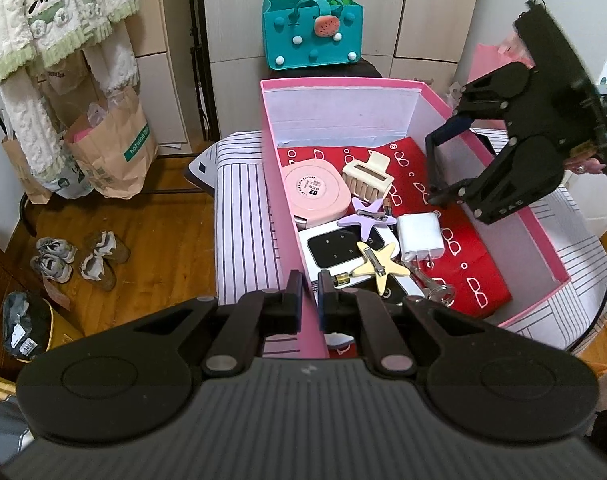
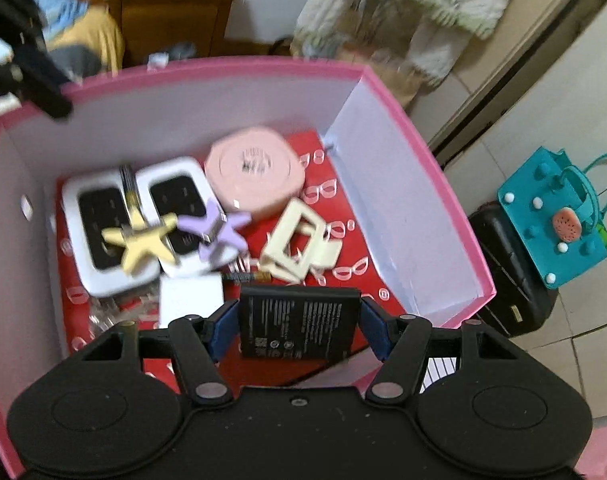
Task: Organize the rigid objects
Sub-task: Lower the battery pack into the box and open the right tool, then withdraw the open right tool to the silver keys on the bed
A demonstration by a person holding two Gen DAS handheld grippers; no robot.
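A pink box (image 1: 543, 220) (image 2: 443, 184) with a red liner holds a pink round case (image 1: 315, 190) (image 2: 253, 172), a cream claw clip (image 1: 367, 178) (image 2: 299, 244), a purple star clip (image 1: 369, 218) (image 2: 219, 232), a yellow star clip (image 1: 381, 262) (image 2: 139, 244), a white charger (image 1: 421, 236) (image 2: 191, 300), white devices with black panels (image 1: 335, 248) (image 2: 99, 232) and keys (image 1: 435, 286). My left gripper (image 1: 310, 280) is shut on the box's near pink wall. My right gripper (image 2: 299, 320) (image 1: 443, 168) is shut on a black battery (image 2: 299, 320) above the box's inside.
The box rests on a striped cushion (image 1: 243, 216). A teal felt bag (image 1: 311, 32) (image 2: 555, 216) stands behind the box on a black case (image 2: 507, 280). Paper bags (image 1: 103, 148) and shoes (image 1: 79, 260) are on the wooden floor at left.
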